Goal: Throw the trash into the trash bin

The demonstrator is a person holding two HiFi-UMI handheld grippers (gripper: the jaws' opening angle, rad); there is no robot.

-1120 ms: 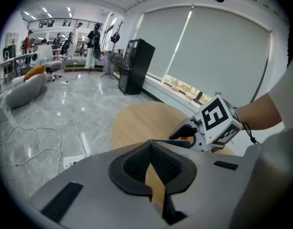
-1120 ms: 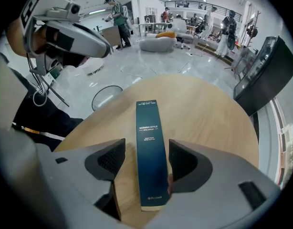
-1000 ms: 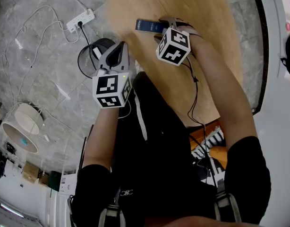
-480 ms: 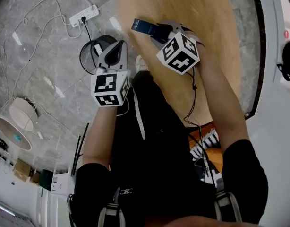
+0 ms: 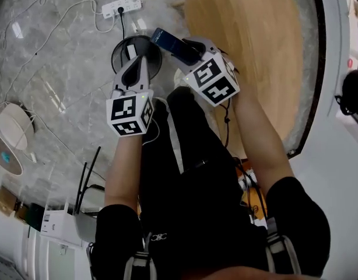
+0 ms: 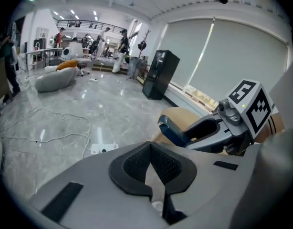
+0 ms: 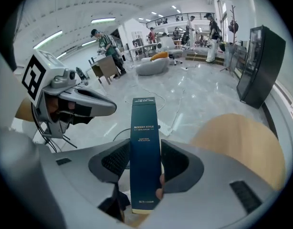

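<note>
A round black trash bin point(image 5: 116, 52) stands on the grey marble floor beside the table, with a white scrap inside it. My right gripper point(image 5: 188, 48) is shut on a tall dark blue carton point(image 5: 169, 42), which sticks out past the pads toward the bin's right rim. In the right gripper view the carton point(image 7: 145, 123) stands upright between both pads point(image 7: 113, 161). My left gripper point(image 5: 138, 62) is shut and empty, its tips over the bin's near side. The left gripper view shows its pads point(image 6: 137, 163) meeting, with the carton point(image 6: 172, 129) off to the right.
A round wooden table point(image 5: 255, 45) lies to the right of the bin. A white power strip point(image 5: 122, 6) with trailing cables sits on the floor just beyond the bin. White lamp shades point(image 5: 13, 127) are at the left, and the person's black-trousered legs are below the grippers.
Both grippers have swung left, away from the table and toward the bin. The carton has come off the tabletop and now hangs by the bin's rim. The left gripper has reached over the bin.
</note>
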